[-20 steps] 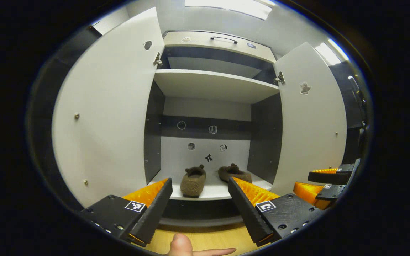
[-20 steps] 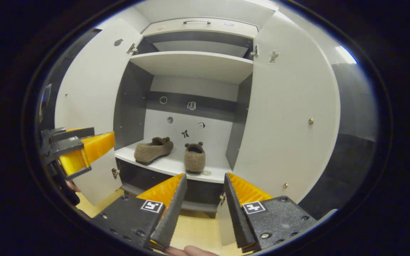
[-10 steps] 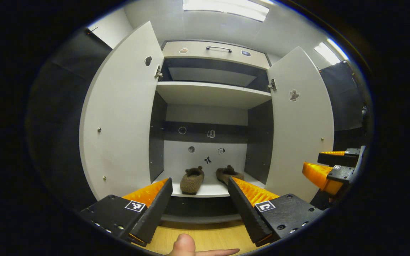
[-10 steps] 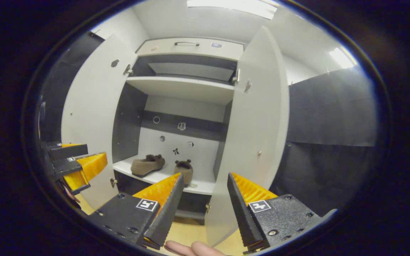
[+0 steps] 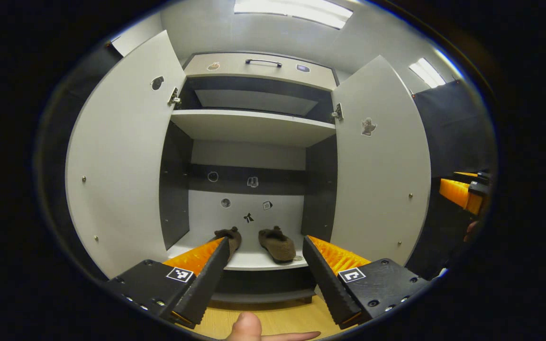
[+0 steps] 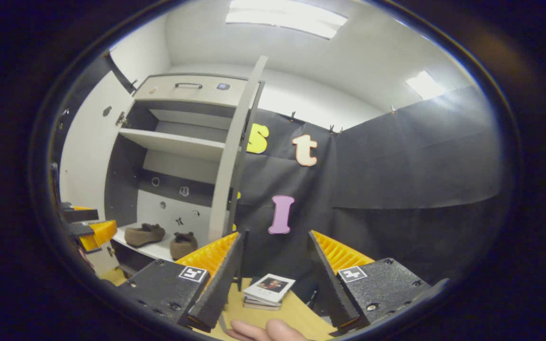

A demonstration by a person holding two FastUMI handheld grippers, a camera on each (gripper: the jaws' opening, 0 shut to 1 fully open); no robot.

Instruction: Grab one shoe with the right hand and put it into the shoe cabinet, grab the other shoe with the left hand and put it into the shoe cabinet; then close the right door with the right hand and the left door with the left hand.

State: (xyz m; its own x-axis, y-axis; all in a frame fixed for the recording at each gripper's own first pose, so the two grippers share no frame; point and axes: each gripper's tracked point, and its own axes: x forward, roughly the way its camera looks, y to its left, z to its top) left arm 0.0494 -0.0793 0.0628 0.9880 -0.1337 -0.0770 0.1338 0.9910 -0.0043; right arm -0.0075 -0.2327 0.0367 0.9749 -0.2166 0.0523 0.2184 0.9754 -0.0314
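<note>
The shoe cabinet (image 5: pixel 249 125) stands with both doors swung wide. Two brown fuzzy shoes rest on its bottom shelf: one shoe (image 5: pixel 280 245) in plain sight, the other shoe (image 5: pixel 231 234) half hidden behind my left finger. My left gripper (image 5: pixel 265 239) is open and holds nothing, in front of the shelf. My right gripper (image 6: pixel 276 233) is also open with nothing in it, out past the outer side of the right door (image 6: pixel 232 161), which shows edge-on. Both shoes (image 6: pixel 144 234) sit far to its left. The right gripper (image 5: pixel 462 193) shows beyond the right door (image 5: pixel 382 166).
The left door (image 5: pixel 121 156) stands open at the left. An upper shelf and a top drawer with a handle (image 5: pixel 263 62) sit above. A small stack of books (image 6: pixel 268 290) lies on the wooden floor by the black cloth wall. The left gripper (image 6: pixel 90 228) shows low left.
My right gripper has swung right, from facing the shelf to the outer side of the right door. My left gripper has shifted a little. Both stay open; the shoes have not moved.
</note>
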